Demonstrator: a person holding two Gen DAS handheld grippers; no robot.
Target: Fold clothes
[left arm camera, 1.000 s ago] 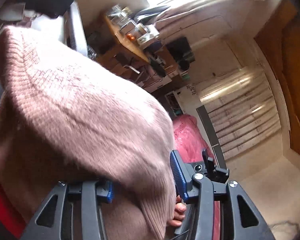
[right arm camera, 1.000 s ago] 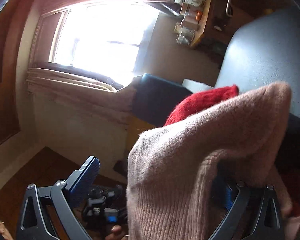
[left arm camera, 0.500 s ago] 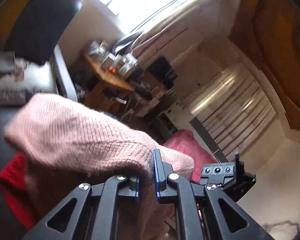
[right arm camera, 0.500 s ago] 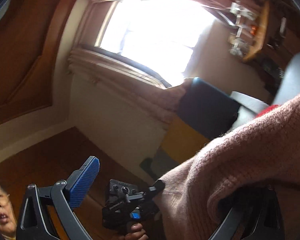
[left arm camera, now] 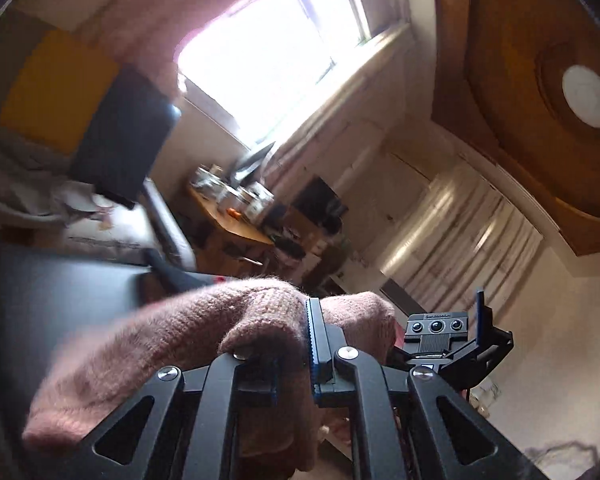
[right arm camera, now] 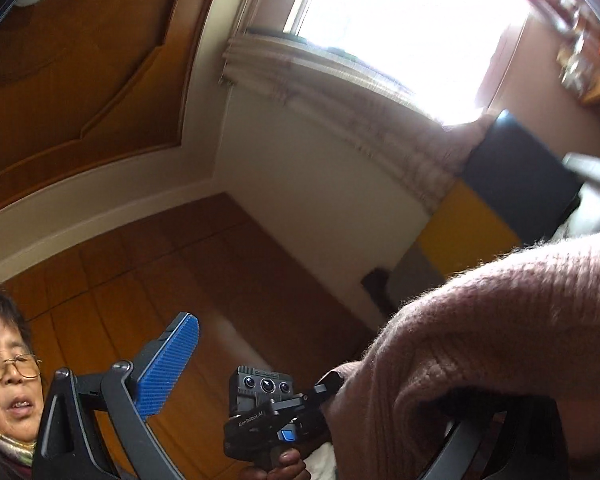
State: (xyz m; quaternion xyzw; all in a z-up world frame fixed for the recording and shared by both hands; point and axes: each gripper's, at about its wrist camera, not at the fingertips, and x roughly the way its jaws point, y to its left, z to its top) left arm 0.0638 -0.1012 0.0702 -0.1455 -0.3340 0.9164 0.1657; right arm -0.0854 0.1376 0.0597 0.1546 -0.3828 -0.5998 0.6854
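Observation:
A dusty-pink knit sweater is lifted up in the air. My left gripper is shut on a fold of it, with the cloth bunched over both fingers. In the right wrist view the same sweater drapes over the right finger of my right gripper, hiding that finger. The left blue pad stands wide apart and bare, so the jaws are open. The left gripper's body shows in the right wrist view, and the right gripper's body shows in the left wrist view.
A dark flat surface lies below at the left. A cluttered wooden table stands under a bright window. A dark cushion and a yellow one sit by the wall. The person's face is at lower left.
Both grippers have tilted and risen, lifting the sweater off the red garment, which has dropped out of view. The left gripper closed on the sweater a second ago.

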